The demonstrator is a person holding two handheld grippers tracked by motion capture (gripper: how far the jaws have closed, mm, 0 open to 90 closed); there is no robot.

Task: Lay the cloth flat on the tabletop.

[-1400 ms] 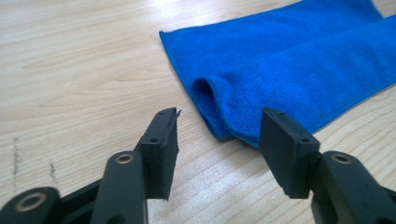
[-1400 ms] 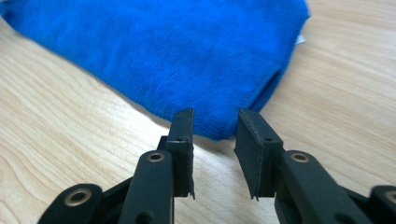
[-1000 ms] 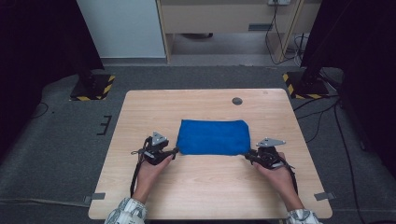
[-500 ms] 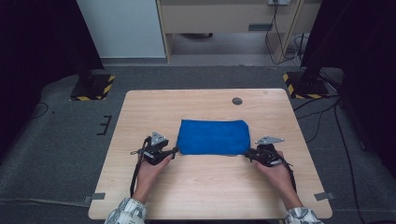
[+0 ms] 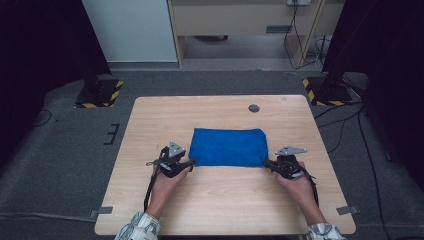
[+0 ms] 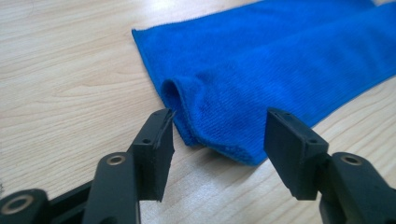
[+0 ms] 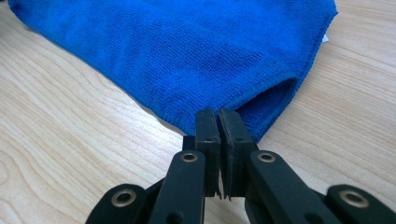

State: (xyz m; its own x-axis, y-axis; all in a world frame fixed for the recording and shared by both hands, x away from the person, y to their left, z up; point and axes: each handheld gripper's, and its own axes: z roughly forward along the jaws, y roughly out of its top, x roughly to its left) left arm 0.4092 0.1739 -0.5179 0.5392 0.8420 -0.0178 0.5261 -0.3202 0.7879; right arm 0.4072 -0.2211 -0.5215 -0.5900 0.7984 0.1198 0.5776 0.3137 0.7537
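Note:
A folded blue towel [image 5: 227, 146] lies flat in the middle of the wooden table [image 5: 165, 115]. My left gripper [image 5: 191, 162] is at its near-left corner. In the left gripper view the jaws stand open [image 6: 217, 126] on either side of the towel's [image 6: 280, 60] folded corner, without touching it. At the near-right corner is my right gripper [image 5: 267, 163]. In the right gripper view its jaws are pressed together [image 7: 219, 114], with their tips on the edge of the towel [image 7: 187, 51], which bulges slightly just beside them.
A small dark round disc [image 5: 254, 108] sits in the tabletop near the far edge, behind the towel. Bare wood surrounds the towel on all sides. Beyond the table are grey floor, cables and black stands with yellow-striped bases [image 5: 100, 95].

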